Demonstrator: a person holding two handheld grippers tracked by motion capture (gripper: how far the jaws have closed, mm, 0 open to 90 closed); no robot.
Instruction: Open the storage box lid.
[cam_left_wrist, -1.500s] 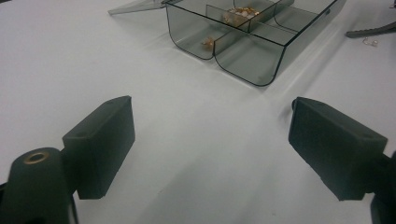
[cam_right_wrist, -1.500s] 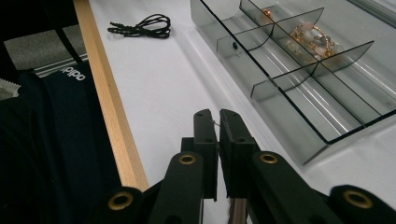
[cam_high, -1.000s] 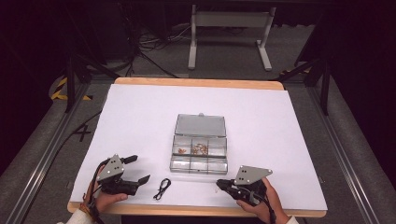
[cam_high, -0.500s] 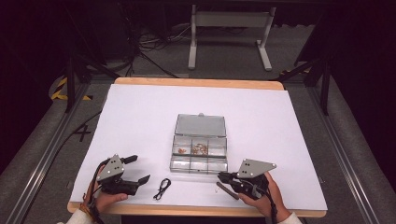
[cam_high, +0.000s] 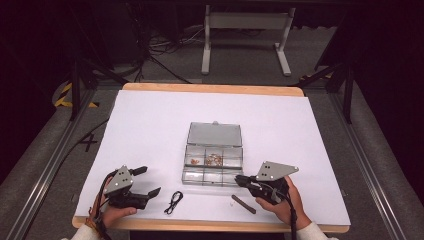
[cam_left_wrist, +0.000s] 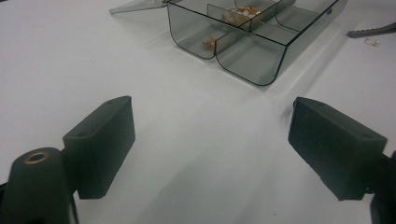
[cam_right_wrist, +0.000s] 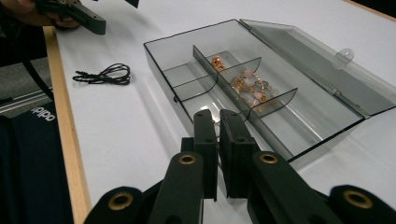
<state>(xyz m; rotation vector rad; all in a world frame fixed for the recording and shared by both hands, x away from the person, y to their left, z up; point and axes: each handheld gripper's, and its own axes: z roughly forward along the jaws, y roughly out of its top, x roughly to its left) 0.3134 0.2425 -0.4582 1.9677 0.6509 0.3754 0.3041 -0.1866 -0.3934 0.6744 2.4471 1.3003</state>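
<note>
Jaws of the right gripper (cam_right_wrist: 218, 122) are pressed almost together, two flat matte-black blocks with only a thin slit between them, and a fine pale wire of an earring seems to sit in that slit, though it is too small to be sure that it is pinched; in the high view this right gripper (cam_high: 241, 179) hovers at the front right corner of the compartment box (cam_high: 213, 161), held by the person's right hand (cam_high: 280, 200). Jaws of the left gripper (cam_left_wrist: 212, 149) stand wide apart, blunt rubbery pads with nothing between them but bare white surface; that left gripper (cam_high: 146, 181) sits near the front left corner of the bench (cam_high: 150, 110). The box is smoky translucent plastic with thin walls, rounded corners and curved dividers forming small cells, its flat hinged lid (cam_right_wrist: 322, 65) thrown back toward the far edge with a small latch tab on it. It lies a little in front of the bench's middle, nearer the front edge. Two cells of the box's far row hold small gold-toned jewellery pieces (cam_right_wrist: 247, 86), shiny and tangled, some with pale beads. A thin black cord (cam_high: 173, 202), coiled in a loose loop, lies near the front edge between the two grippers. A short dark flat strip (cam_high: 243, 204) rests near the front edge just beside the right hand, and in the left gripper view a tiny pearly earring (cam_left_wrist: 372, 42) lies next to it. White smooth sheeting covers the bench, with a light wooden rim showing along its edges.
</note>
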